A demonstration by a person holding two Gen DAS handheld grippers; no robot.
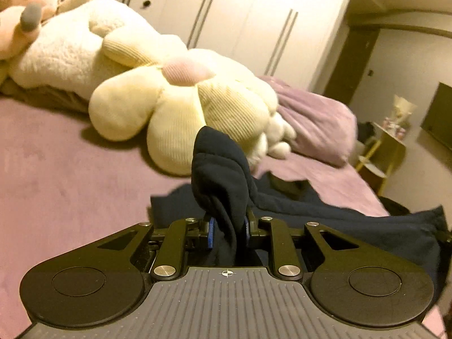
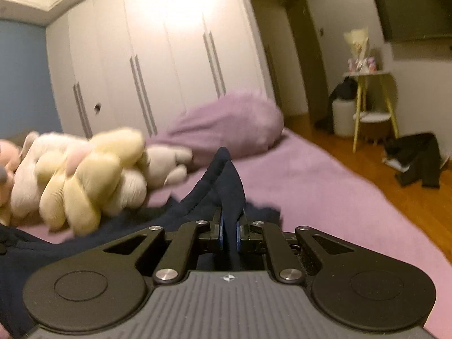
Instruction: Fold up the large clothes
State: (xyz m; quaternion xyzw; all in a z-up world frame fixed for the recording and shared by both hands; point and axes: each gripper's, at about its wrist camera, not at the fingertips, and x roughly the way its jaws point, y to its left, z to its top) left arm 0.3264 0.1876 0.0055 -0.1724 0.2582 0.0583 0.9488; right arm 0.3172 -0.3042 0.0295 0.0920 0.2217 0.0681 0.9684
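A dark navy garment [image 1: 339,220] lies spread on the purple bed [image 1: 70,175]. My left gripper [image 1: 228,227] is shut on a thick bunch of its fabric, which stands up in a fold above the blue pads. In the right wrist view the same navy garment [image 2: 141,226] trails off to the left, and my right gripper [image 2: 229,233] is shut on a thinner pinch of it that rises to a point between the fingers. Both pinched parts are lifted off the bed.
A cream flower cushion [image 1: 175,99] and pale plush toys [image 1: 65,50] lie at the head of the bed, close beyond the garment. A purple pillow [image 2: 226,121] sits further back. White wardrobe doors [image 2: 158,56], a yellow-legged side table [image 2: 373,104] and dark clothes on the wooden floor [image 2: 418,158] stand to the right.
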